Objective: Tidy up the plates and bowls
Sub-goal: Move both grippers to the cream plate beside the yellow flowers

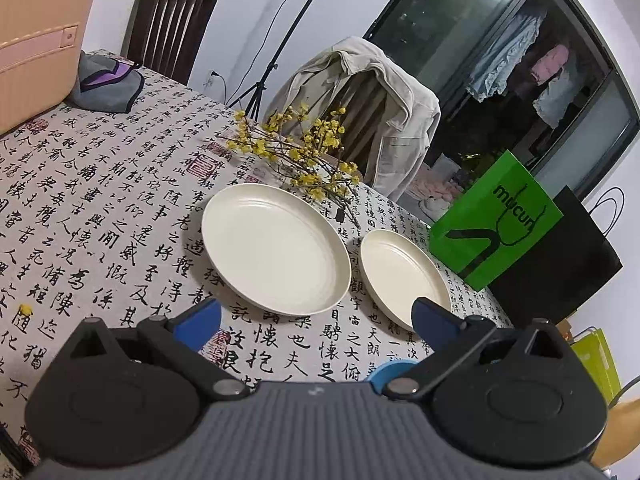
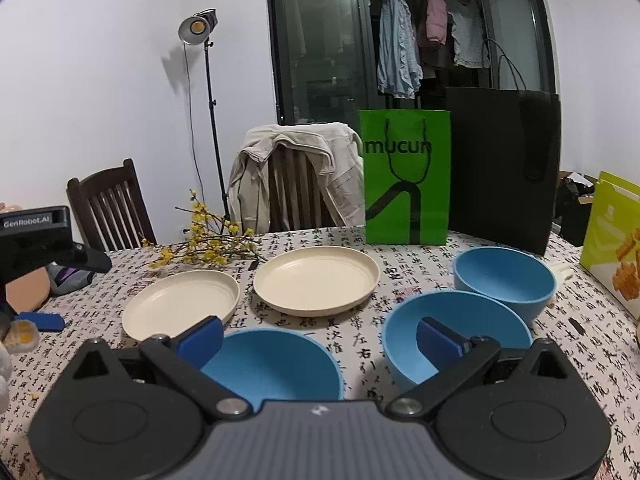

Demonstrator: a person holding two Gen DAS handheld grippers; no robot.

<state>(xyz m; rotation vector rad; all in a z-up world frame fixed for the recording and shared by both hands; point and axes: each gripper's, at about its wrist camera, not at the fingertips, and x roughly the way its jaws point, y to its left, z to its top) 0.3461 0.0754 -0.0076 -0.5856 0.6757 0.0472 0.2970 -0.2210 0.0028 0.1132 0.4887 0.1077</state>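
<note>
Plates (image 2: 316, 280) (image 2: 180, 304): 2 lay side by side mid-bench, apart, with 3 blue bowls (image 2: 276, 364) (image 2: 456, 340) (image 2: 504, 280) nearer right. Left tool (image 1: 316, 316) and right tool (image 2: 320, 338) both hung wide, empty. Best pinch 1 plate's near rim, lift level, then stack it.

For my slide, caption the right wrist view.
Open right gripper hovers over three blue bowls beside two cream plates.

Your readable marks: "mucun" in black on the green paper bag (image 2: 406, 178), also legible in the left wrist view (image 1: 498, 222). "GenRobot.AI" on the black camera housing (image 2: 34, 222). Tablecloth (image 1: 100, 184) carries printed Chinese calligraphy and red seal stamps.
</note>
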